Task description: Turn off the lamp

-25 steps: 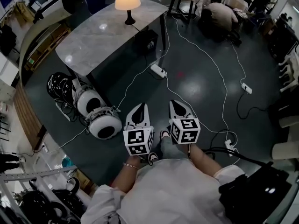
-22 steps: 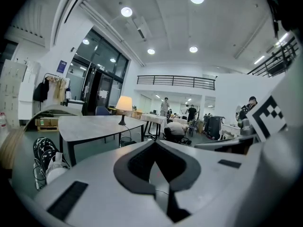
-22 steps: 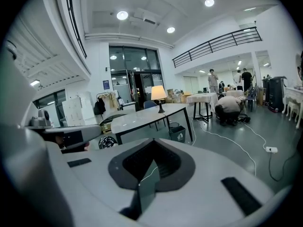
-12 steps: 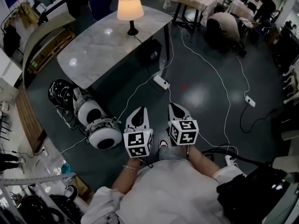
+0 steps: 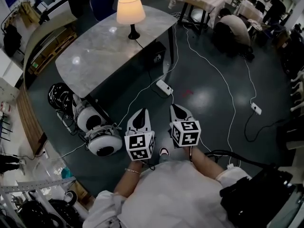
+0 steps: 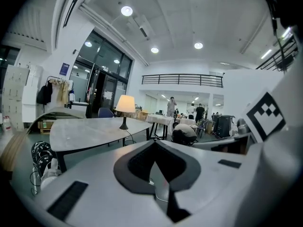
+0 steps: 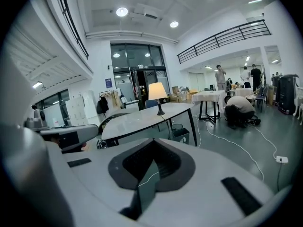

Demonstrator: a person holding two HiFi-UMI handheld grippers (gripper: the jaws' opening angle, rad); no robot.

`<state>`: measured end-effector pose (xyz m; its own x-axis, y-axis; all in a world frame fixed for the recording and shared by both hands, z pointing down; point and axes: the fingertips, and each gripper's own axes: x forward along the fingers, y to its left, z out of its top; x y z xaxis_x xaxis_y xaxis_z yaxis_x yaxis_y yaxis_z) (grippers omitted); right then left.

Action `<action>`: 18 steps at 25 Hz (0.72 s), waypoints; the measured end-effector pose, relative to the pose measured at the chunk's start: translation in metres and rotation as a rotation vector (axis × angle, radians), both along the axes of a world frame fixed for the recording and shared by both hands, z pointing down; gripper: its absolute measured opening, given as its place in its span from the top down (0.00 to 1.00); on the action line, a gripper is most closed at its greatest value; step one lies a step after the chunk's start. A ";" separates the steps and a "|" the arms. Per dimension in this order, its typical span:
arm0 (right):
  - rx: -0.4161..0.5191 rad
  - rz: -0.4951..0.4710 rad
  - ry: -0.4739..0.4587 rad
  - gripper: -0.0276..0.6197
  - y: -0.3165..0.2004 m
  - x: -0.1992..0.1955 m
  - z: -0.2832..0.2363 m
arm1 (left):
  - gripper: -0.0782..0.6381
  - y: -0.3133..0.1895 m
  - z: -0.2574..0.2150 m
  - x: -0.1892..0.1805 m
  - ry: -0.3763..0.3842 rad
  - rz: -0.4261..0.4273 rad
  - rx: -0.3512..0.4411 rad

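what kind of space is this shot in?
Probably a big open lab or workshop hall, not a home: mezzanine railing overhead, power strip and cables across the floor, lit lamp on a bare table.

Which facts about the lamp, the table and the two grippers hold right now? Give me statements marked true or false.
1. The lamp is lit. True.
2. The lamp stands on the floor. False: it stands on the grey table, at its far end.
3. The left gripper is clamped on something. False: its jaws are together with nothing between them.
4. The right gripper is short of the table, over the floor. True.
5. A power strip lies on the floor near the table. True.
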<state>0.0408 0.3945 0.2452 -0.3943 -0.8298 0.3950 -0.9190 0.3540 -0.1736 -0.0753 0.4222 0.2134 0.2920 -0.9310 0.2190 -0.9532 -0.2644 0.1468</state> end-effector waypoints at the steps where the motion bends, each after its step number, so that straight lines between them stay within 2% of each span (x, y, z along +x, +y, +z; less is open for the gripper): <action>1: -0.004 0.000 0.000 0.96 -0.007 0.004 0.002 | 0.88 -0.006 0.001 0.002 0.001 -0.006 0.000; 11: -0.023 -0.032 -0.007 0.96 -0.073 0.031 0.012 | 0.88 -0.063 0.016 0.027 -0.012 -0.033 -0.045; 18: -0.048 -0.026 -0.025 0.96 -0.102 0.042 0.024 | 0.88 -0.086 0.026 0.025 -0.030 -0.057 -0.074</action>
<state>0.0826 0.2920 0.2694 -0.4261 -0.7992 0.4239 -0.9046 0.3686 -0.2141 -0.0504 0.3360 0.2394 0.2315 -0.9267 0.2960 -0.9706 -0.1994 0.1348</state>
